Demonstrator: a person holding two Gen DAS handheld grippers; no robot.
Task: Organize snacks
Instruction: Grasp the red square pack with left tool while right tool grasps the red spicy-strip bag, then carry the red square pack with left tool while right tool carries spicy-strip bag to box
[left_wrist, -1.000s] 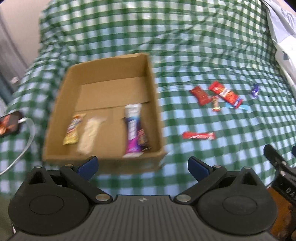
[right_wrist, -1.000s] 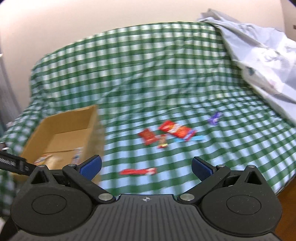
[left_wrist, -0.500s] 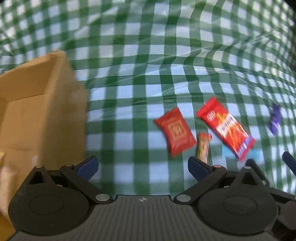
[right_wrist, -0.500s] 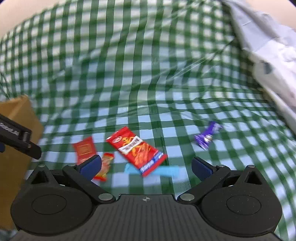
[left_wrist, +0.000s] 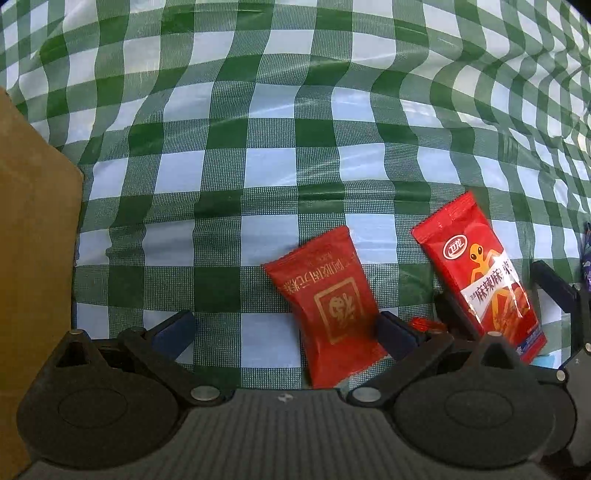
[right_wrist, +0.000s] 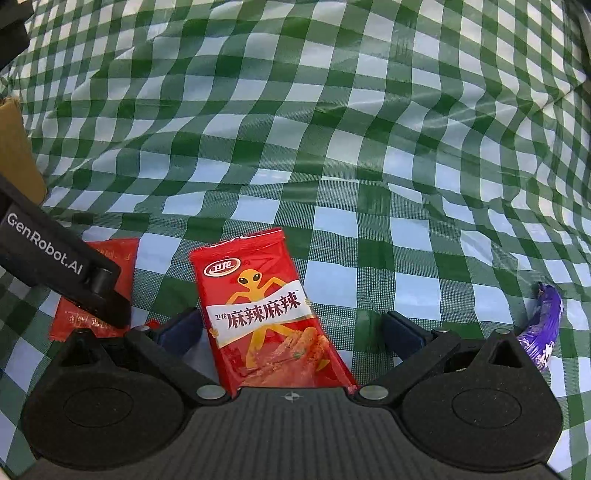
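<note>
1. Here the left gripper (left_wrist: 284, 336) hangs low over a green checked cloth (left_wrist: 258, 147), its fingers (left_wrist: 173, 332) spread wide and gripping nothing.
2. A dark red packet (left_wrist: 325, 306) lies flat on the cloth between those fingers, nearer the right one; whether that finger touches it cannot be told.
3. The right gripper (right_wrist: 291, 328) is likewise spread and empty, and a long red alien packet (right_wrist: 269, 314) lies between its fingers (right_wrist: 402, 332), close to the left one, its lower end hidden under the gripper body.
4. The two red packets lie side by side, apart; a small red wrapper (left_wrist: 424, 325) peeks out between them, mostly hidden.
5. A purple wrapper (right_wrist: 543, 325) lies on the cloth to the right of the right gripper.
6. A cardboard box (left_wrist: 33, 258) stands at the far left, its wall just beside the left gripper.
</note>
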